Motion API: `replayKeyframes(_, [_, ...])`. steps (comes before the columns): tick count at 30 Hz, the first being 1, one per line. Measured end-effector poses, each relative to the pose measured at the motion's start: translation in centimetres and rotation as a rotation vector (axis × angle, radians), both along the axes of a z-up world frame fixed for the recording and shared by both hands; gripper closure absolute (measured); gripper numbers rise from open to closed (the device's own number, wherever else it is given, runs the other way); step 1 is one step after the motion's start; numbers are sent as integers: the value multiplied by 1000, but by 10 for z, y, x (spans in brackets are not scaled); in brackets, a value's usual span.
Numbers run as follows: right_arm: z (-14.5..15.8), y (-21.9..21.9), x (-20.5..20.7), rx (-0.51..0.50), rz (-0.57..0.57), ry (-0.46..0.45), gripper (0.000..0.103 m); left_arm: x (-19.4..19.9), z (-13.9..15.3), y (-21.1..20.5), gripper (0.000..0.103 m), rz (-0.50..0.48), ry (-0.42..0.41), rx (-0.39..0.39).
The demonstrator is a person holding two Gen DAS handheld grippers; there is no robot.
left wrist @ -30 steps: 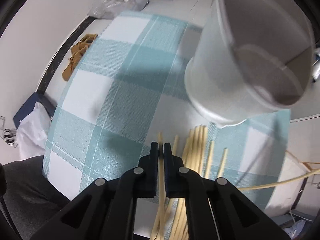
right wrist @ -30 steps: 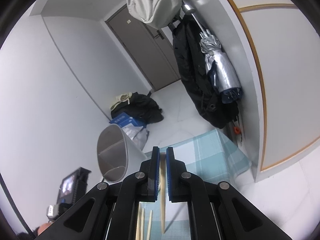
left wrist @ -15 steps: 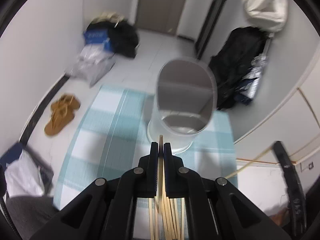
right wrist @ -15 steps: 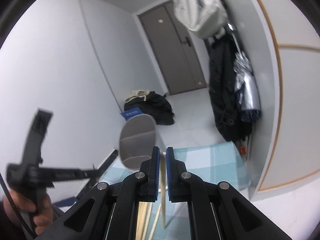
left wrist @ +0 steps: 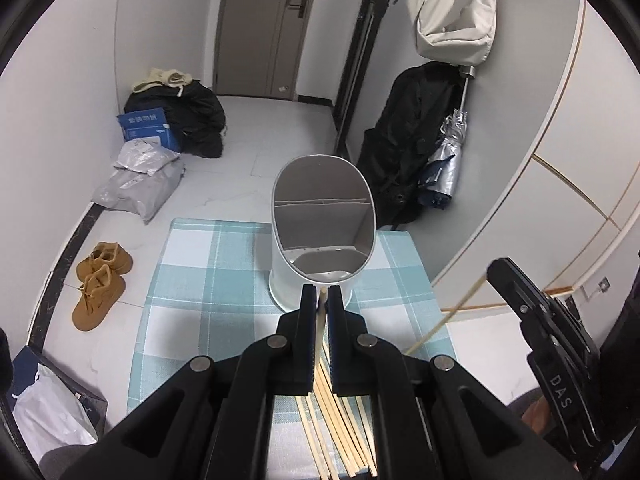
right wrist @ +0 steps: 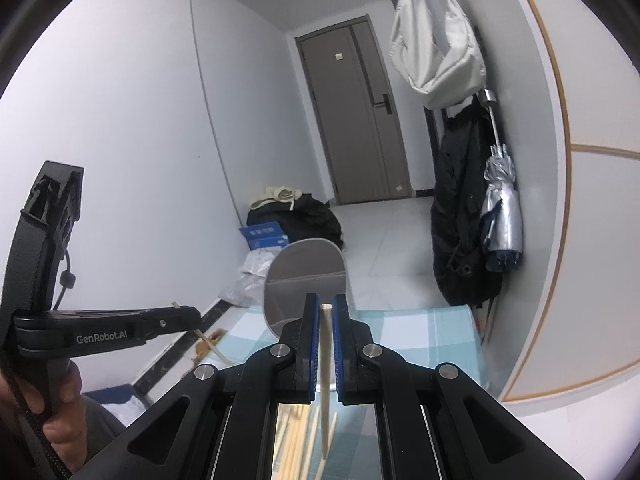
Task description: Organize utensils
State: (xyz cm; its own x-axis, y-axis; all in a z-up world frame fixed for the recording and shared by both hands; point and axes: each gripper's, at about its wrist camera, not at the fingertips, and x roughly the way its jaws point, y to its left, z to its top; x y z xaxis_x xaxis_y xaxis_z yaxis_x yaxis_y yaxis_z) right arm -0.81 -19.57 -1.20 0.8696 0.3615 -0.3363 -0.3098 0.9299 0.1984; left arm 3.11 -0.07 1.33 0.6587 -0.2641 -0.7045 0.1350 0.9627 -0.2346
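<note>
Both tongs are raised above the checked surface (left wrist: 192, 280), each clamped on a single chopstick. The left tongs (left wrist: 320, 294) pinch a pale chopstick (left wrist: 319, 320) whose tip pokes just past the pads, aimed toward the white holder (left wrist: 288, 280) standing upright at the far end of the cloth (a divider splits its inside into compartments). The right tongs (right wrist: 327, 312) grip another chopstick (right wrist: 326, 360), its narrow end hanging down behind the pads. The remaining chopsticks (left wrist: 340, 440) lie bundled on the cloth nearer the person, whose hand (right wrist: 52, 412) wraps the left handle. Brown shoes (left wrist: 100, 284) sit on the floor beside the surface.
</note>
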Motion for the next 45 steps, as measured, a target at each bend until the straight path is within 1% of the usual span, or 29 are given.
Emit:
replayKeyframes(4, [6,5,3,9,7,8,97,3,7,1,102,-19,33,-16])
replayKeyframes(9, [19,12,11,14,30,9,97,6,24,1,102,-52,43,-37])
replayKeyframes(14, [41,19,25,19,56,7,97,19,45,5,102,-53,71,-66])
replayKeyframes(23, [96,23,59,22,80,-46,97,51,103,4,102,-87,24,-84])
replayKeyframes(27, [114,23,78,26,84,-64,97,71,120,6,102,-90,14,-91])
replayKeyframes(31, [129,28,100,15,93,-89,97,92,124,9,102,-98,19,-93])
replayKeyframes(35, [133,33,126,-4,98,-95,97,115,121,13,102,-103,45,-68])
replayKeyframes(39, [129,37,151,-30,103,-95,97,134,115,19,102,-88,46,-43])
replayKeyframes(42, [121,41,165,-56,107,-102,97,140,109,16,102,-101,34,0])
replayKeyframes(45, [107,43,177,-69,126,-87,97,148,96,12,102,-117,61,10])
